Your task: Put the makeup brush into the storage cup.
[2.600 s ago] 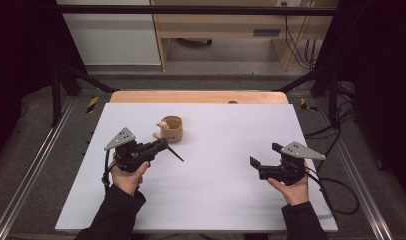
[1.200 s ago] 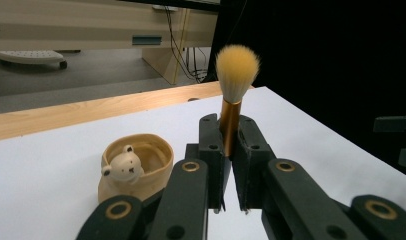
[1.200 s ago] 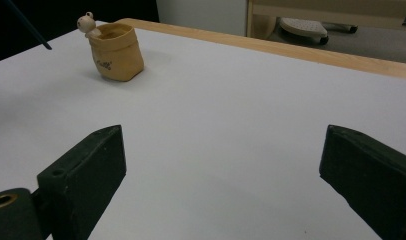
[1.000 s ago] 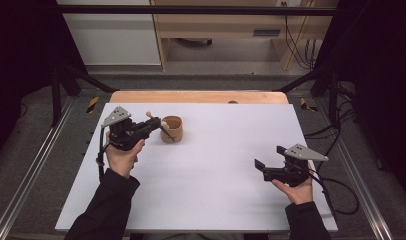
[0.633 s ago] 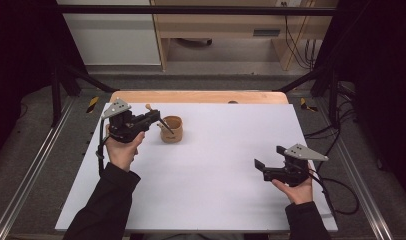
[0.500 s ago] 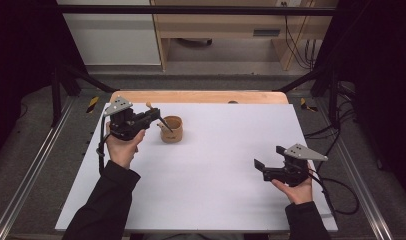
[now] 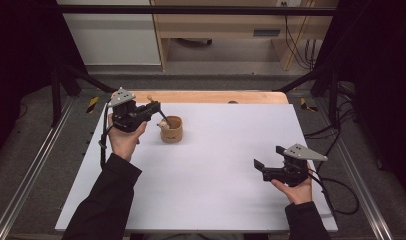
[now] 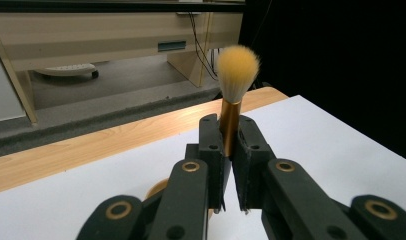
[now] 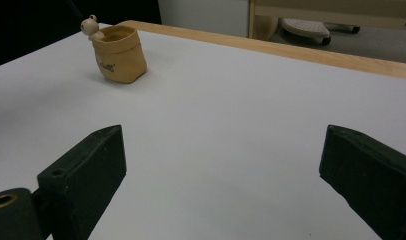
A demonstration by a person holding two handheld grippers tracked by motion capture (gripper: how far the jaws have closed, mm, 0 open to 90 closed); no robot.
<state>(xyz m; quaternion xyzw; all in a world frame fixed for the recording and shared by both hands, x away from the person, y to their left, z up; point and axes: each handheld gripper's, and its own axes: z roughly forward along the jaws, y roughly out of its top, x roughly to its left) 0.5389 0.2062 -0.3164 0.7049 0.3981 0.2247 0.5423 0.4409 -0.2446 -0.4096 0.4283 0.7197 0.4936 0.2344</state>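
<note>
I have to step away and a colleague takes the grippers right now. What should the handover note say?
Left gripper: shut on the brush, bristles up, gripped at its gold ferrule, held beside the pot at the table's far left.
Right gripper: open, holding nothing, low over the table's right side.
Pot: upright, with a small figure on its rim.
Done: brush is in hand and its dark handle end points down at the pot's mouth.
Left: probably to lower the brush into the pot and let go.
</note>
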